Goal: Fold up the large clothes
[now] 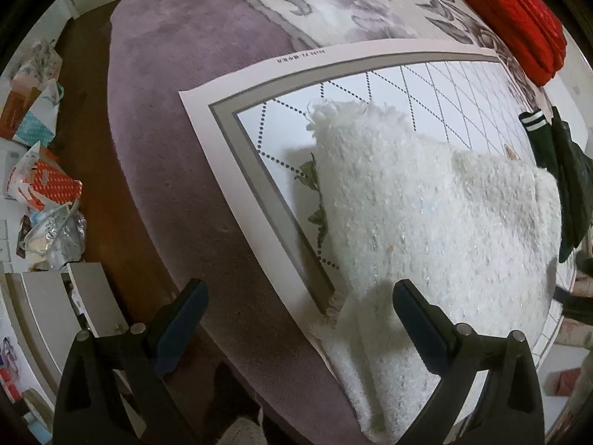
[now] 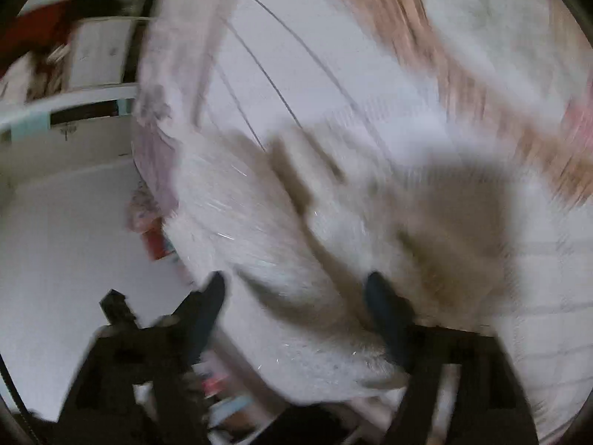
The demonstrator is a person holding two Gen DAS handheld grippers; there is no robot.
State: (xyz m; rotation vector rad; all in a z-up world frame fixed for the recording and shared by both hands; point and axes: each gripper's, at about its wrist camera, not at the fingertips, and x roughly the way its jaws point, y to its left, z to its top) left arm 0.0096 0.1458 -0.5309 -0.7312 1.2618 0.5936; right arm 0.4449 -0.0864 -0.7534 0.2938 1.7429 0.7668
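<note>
The left gripper [image 1: 300, 307] stands wide open with nothing between its jaws; its right finger [image 1: 418, 319] hovers over the near edge of a fluffy white sweater [image 1: 426, 215], its left finger over the purple blanket [image 1: 166, 118]. The sweater lies on a printed grid mat [image 1: 259, 111] spread over that blanket, its near end hanging over the bed's edge. Beside the sweater's far right side lies a dark green garment [image 1: 567, 174] with white-striped cuffs. At the far corner of the bed sits a folded red garment [image 1: 519, 18]. On the floor to the left are plastic bags [image 1: 40, 185] holding red-patterned packets and crumpled wrappers.

The right gripper [image 2: 296, 296] view is heavily blurred; its jaws are parted, straddling a fold of the white sweater [image 2: 296, 222], but whether they grip it cannot be told.
</note>
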